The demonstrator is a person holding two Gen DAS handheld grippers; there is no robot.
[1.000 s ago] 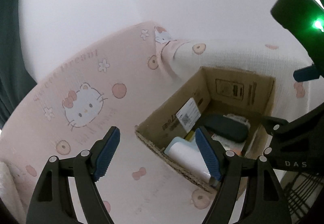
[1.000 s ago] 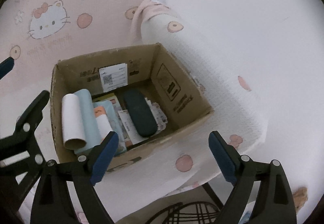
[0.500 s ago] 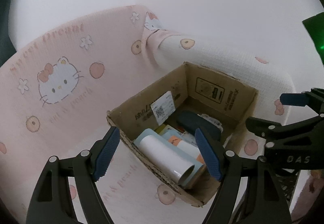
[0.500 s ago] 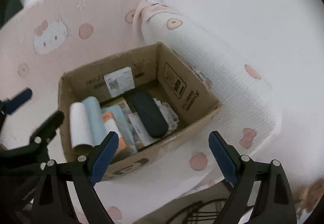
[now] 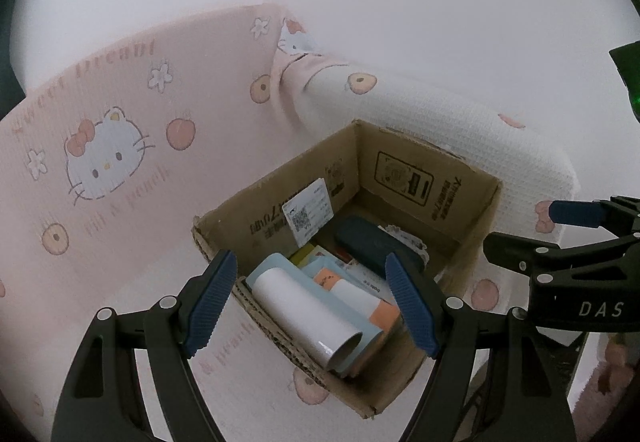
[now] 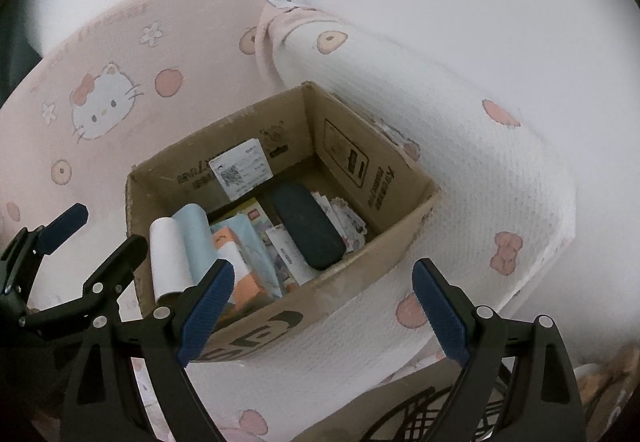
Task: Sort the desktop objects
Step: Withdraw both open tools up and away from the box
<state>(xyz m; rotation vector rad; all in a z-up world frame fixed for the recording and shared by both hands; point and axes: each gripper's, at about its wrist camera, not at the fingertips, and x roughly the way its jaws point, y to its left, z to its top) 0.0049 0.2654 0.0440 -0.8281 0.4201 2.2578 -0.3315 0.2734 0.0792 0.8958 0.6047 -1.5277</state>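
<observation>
An open cardboard box (image 5: 424, 178) (image 6: 372, 178) stands on a pink and white cartoon-print cloth (image 5: 120, 146) (image 6: 480, 202). Inside lie a rolled white and light-blue sheet (image 5: 304, 314) (image 6: 176, 242), an orange and white tube (image 5: 360, 294) (image 6: 236, 262), a dark blue case (image 5: 368, 242) (image 6: 308, 226) and several cards and papers. My left gripper (image 5: 310, 302) hovers open over the box's near wall, holding nothing. My right gripper (image 6: 322, 310) is open and empty above the box's front wall; it also shows at the right edge (image 5: 576, 214).
A white wall rises behind the cloth-covered surface. A shipping label (image 5: 308, 216) (image 6: 242, 172) sticks to the box's inner wall. A black wire rack (image 6: 424, 414) sits below the surface's front edge.
Both grippers have swung closer over the box, so its contents sit larger between the fingers. Both stayed open; nothing was picked up.
</observation>
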